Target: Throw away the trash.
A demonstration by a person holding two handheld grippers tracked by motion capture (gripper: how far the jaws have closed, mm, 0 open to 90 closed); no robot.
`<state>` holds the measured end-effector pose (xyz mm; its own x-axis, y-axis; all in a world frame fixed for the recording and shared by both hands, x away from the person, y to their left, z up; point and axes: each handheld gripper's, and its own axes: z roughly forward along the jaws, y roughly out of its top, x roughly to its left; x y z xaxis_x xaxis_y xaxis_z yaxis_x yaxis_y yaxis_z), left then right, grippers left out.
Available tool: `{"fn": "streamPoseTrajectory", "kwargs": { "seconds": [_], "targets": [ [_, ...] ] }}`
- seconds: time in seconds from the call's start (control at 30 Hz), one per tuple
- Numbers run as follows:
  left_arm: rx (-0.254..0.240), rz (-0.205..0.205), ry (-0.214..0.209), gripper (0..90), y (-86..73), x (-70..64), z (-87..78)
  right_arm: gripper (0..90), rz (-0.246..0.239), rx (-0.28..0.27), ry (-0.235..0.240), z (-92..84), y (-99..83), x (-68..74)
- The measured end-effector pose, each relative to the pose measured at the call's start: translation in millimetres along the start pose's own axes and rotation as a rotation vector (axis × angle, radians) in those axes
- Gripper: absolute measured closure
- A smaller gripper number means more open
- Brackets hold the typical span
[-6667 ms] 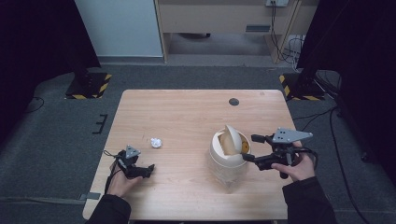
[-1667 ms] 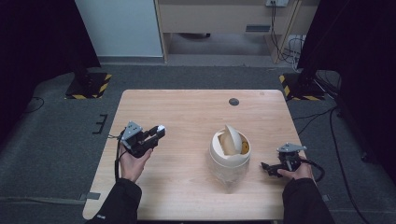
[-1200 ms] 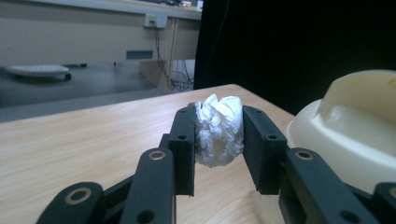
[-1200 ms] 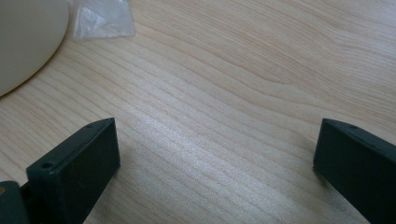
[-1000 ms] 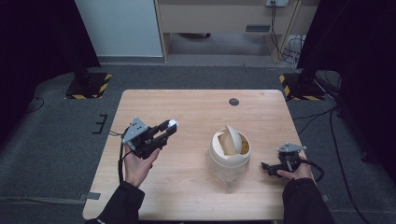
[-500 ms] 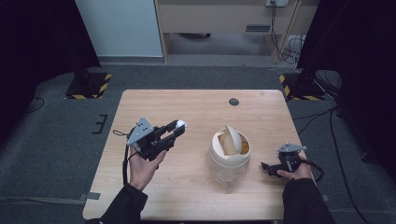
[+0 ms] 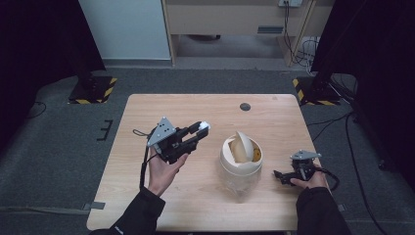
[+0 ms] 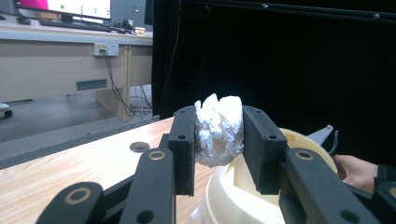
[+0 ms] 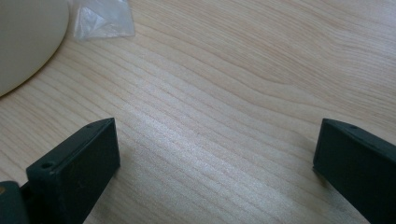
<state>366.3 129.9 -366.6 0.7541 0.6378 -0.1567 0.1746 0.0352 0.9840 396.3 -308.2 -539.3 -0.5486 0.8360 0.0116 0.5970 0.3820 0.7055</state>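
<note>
Paper wad (image 8: 218,130), white and crumpled, clamped between jaws of left gripper (image 7: 198,132), held above table (image 7: 147,117) just left of cream swing-lid bin (image 7: 241,161); bin flap tilted up; right gripper (image 9: 215,163) down by table's right edge, jaws spread wide over bare wood, grasping nothing.

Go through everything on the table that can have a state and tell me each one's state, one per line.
Left claw: shut on the crumpled white paper ball, raised off the table.
Crumpled white paper ball: gripped between the jaws, held beside the bin, not yet over its opening.
Cream round plastic bin with swing lid: upright, lid tilted, opening showing.
Right claw: open, low over the light wooden table, holding nothing.
</note>
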Motion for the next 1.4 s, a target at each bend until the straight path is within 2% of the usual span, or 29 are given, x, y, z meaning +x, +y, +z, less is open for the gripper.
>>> {"fn": "streamPoseTrajectory", "kwargs": {
  "seconds": [0.5,0.8,1.4],
  "targets": [
    [-0.002,0.017,-0.061,65.9,14.3,-19.2,32.9,0.7,0.0,0.0,0.0,0.0,0.0,0.0],
    [0.01,0.012,-0.097,65.8,11.0,-28.8,52.6,0.7,0.0,0.0,0.0,0.0,0.0,0.0],
    [0.037,0.021,-0.152,65.7,12.0,-48.5,80.8,0.6,0.002,-0.001,0.0,0.1,0.1,0.1]
  ]
}}
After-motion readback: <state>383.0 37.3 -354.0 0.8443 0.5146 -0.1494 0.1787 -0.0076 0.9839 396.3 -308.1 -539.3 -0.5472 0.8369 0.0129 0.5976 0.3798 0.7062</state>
